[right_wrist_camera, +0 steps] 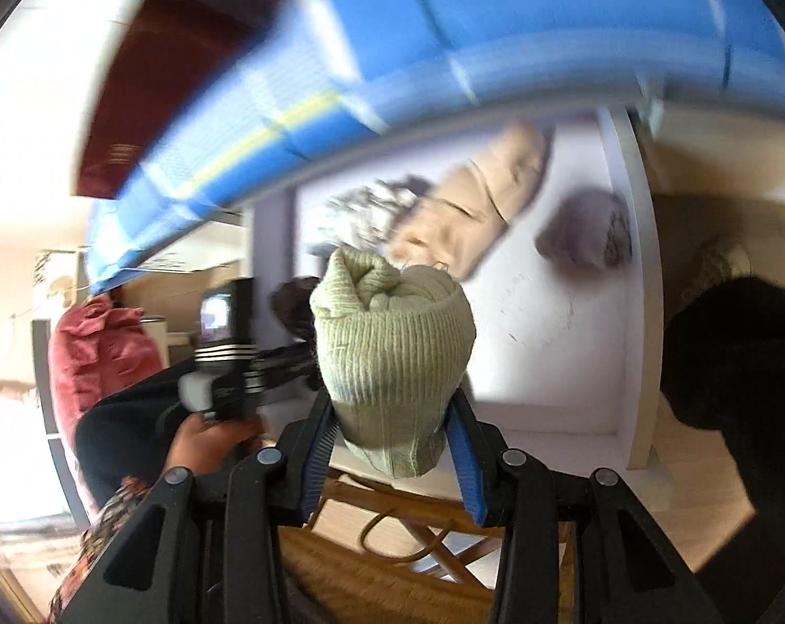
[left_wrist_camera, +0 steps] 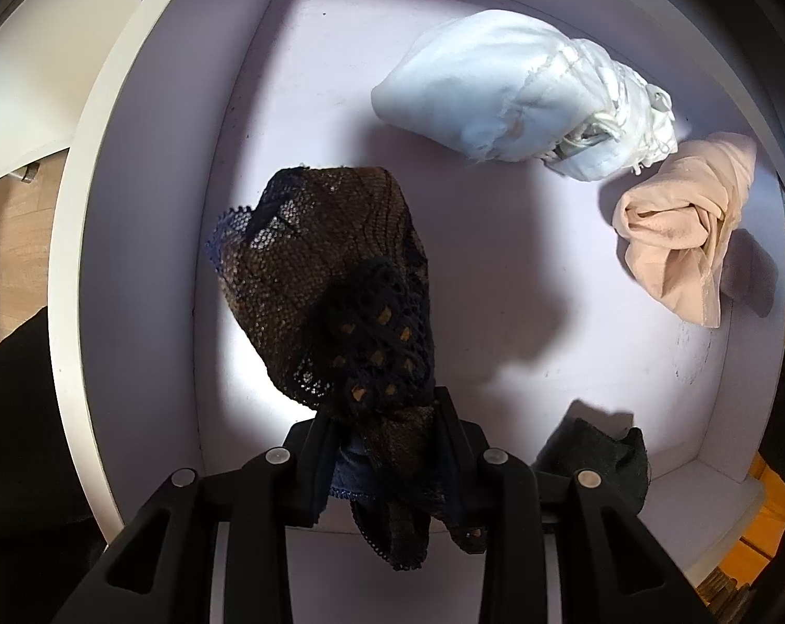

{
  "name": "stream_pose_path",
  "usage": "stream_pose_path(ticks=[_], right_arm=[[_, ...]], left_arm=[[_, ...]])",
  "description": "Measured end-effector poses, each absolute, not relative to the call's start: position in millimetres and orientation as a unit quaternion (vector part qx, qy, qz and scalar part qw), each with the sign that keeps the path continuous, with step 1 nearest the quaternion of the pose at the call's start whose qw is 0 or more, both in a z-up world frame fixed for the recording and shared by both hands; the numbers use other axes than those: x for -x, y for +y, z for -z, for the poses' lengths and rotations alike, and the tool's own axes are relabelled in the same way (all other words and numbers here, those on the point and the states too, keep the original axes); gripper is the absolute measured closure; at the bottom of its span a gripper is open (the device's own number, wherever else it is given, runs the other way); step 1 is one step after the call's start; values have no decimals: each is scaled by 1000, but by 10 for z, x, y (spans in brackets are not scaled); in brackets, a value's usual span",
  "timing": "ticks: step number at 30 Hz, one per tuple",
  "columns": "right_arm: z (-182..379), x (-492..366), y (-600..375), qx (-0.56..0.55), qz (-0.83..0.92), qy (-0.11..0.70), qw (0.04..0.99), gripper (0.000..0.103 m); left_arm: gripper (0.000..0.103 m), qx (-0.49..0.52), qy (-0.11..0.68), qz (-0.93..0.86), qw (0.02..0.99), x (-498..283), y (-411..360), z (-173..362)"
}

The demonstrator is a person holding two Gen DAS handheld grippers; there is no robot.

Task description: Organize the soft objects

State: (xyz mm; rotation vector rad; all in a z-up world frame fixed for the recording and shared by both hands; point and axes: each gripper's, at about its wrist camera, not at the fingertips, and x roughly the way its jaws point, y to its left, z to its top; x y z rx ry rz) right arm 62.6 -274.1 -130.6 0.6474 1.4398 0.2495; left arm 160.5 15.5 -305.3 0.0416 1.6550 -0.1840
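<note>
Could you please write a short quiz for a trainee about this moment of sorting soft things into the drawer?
1. True or false: the left gripper is shut on a dark lace garment.
2. What does the right gripper hold? A) a green knitted roll B) a white towel C) nothing
3. Which pale bundle lies beside the white bundle on the drawer floor?

Key
1. True.
2. A.
3. The peach bundle.
</note>
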Motion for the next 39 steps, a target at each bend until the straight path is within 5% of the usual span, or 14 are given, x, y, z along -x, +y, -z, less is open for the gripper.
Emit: stream_pose_path(ticks=[15, 33, 39], right_arm=[[-424, -1636, -2616, -191, -158, 537, 807, 61], [-19, -3136, -2127, -103, -56, 564, 817, 57], [-80, -3211, -2105, -95, -47, 532, 840, 36]], left_arm=[[70, -17, 736, 81, 672, -1616, 180, 3086], [70, -6, 739, 77, 669, -1630, 201, 3136], [69, -8, 740, 77, 668, -1638, 191, 3132]])
